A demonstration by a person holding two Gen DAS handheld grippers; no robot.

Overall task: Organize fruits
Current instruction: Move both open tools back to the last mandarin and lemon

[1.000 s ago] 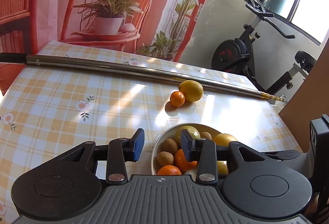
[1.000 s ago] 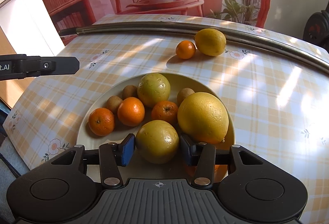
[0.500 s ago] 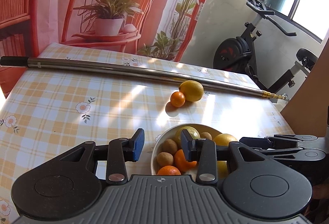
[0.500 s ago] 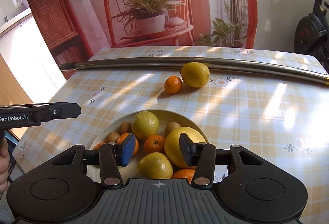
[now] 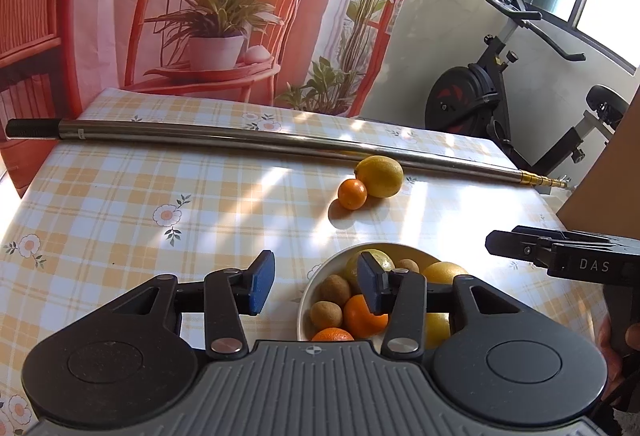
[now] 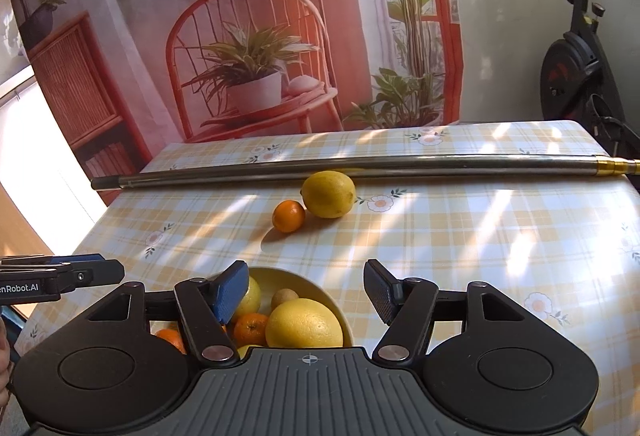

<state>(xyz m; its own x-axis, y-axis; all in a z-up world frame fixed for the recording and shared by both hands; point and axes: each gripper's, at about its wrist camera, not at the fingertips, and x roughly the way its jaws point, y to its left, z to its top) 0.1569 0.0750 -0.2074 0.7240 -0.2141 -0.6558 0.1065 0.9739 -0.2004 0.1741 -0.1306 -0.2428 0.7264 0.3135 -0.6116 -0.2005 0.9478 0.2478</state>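
Right gripper [image 6: 306, 290] and left gripper [image 5: 316, 286] both wide and empty above the full bowl [image 6: 320, 290], lemon [image 6: 328, 194] and small orange [image 6: 289, 216] touching near the pole [image 6: 360, 166]; nudging either could roll it away

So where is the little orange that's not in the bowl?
The little orange sits on the table, touching the left side of the lemon, just in front of the long metal pole and beyond the bowl.
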